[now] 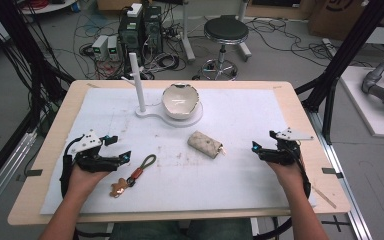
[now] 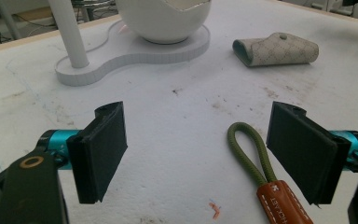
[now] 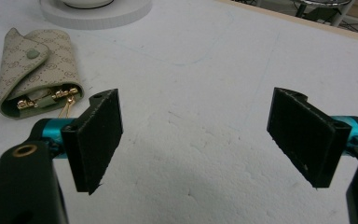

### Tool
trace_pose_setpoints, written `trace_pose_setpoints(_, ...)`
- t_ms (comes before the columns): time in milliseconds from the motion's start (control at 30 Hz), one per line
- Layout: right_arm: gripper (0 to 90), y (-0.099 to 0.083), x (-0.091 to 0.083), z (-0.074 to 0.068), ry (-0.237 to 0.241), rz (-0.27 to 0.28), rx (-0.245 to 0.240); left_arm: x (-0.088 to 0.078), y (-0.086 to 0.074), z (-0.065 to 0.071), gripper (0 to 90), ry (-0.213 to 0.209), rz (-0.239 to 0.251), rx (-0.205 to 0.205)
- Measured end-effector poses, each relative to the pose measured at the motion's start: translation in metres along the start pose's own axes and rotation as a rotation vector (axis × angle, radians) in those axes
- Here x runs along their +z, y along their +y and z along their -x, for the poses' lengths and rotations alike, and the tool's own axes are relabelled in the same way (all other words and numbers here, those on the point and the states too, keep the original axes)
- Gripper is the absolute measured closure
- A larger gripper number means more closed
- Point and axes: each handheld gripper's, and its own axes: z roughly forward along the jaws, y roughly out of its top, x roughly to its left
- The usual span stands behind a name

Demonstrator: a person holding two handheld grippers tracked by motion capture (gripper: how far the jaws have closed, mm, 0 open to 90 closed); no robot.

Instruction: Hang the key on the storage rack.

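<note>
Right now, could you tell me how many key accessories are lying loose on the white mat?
2: the keychain with a green loop lies beside the left gripper; the beige key pouch lies mid-mat, before the bowl stand.

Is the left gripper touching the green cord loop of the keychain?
Apart. In the left gripper view, the left gripper is open and white table shows between the green cord loop and both fingers.

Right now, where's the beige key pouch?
In the high view the beige key pouch lies on the white mat right of centre, just in front of the white bowl, nearer the right gripper.
</note>
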Motion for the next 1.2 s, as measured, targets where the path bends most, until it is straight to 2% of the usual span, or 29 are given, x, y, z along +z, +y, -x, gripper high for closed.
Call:
trace_pose_setpoints(167, 18.3, -0.001, 0.002, 0.0, 0.001, -0.016, 0.005, 0.003, -0.001, 0.001, 20.0, -0.003, -0.014, -0.008)
trace_pose_setpoints(267, 18.3, -0.001, 0.001, -0.002, 0.003, -0.024, -0.012, 0.005, 0.001, 0.004, 20.0, -0.013, -0.02, 0.006)
trace_pose_setpoints(433, 18.4, -0.001, -0.001, -0.003, -0.004, -0.022, -0.01, 0.007, 0.001, 0.008, 20.0, -0.03, -0.023, 0.009)
trace_pose_setpoints(700, 18.4, -0.002, 0.001, -0.003, -0.008, -0.036, -0.01, 0.009, 0.0, 0.014, 20.0, -0.033, -0.041, 0.017)
trace_pose_setpoints(833, 18.4, -0.002, 0.002, -0.003, -0.004, -0.047, -0.013, 0.011, 0.0, 0.021, 20.0, -0.043, -0.073, 0.02)
trace_pose_setpoints(900, 18.4, -0.003, 0.002, -0.002, -0.004, -0.049, -0.011, 0.013, -0.003, 0.027, 20.0, -0.063, -0.11, 0.028)
trace_pose_setpoints(967, 18.4, -0.003, 0.002, -0.002, -0.006, -0.046, -0.013, 0.014, -0.004, 0.028, 20.0, -0.064, -0.127, 0.038)
trace_pose_setpoints(1167, 18.4, -0.006, 0.006, 0.0, 0.008, -0.062, -0.012, 0.019, -0.003, 0.034, 20.0, -0.063, -0.161, 0.021)
trace_pose_setpoints(1200, 18.4, -0.006, 0.007, 0.0, 0.01, -0.07, -0.013, 0.021, -0.004, 0.037, 20.0, -0.062, -0.186, 0.02)
